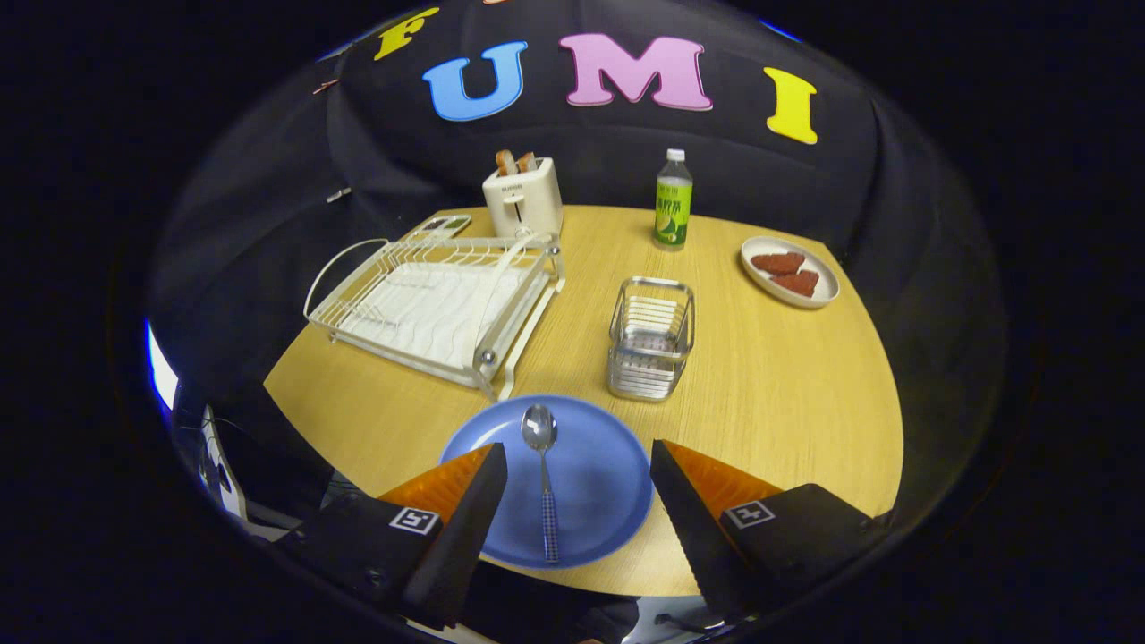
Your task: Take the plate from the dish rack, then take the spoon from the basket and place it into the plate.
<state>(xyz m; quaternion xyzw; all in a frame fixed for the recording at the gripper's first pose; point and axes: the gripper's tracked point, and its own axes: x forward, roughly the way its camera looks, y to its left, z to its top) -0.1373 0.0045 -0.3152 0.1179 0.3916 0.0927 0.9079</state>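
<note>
Dish rack: at the left of the round light-wood tabletop you see a white wire dish rack on a ribbed white drain tray, standing near the left edge.
Toaster: a small white two-slot toaster with bread slices in its slots stands at the far edge, just behind the rack.
Plate: the round blue plate lies flat at the near edge, in front of the rack's near corner.
Spoon: the silver metal spoon with a checked handle lies in the plate, bowl toward the far edge, handle reaching the plate's near rim.
Gripper: your gripper is released; its fingers stand wide apart above the plate, one on each side of the spoon, touching neither.
Basket: the empty silver wire basket stands just beyond the plate, near the tabletop's middle.
Bottle: a clear plastic bottle with a green label stands upright at the far edge.
Dish: a white oval dish holding two reddish-brown pieces sits near the right far edge.
</note>
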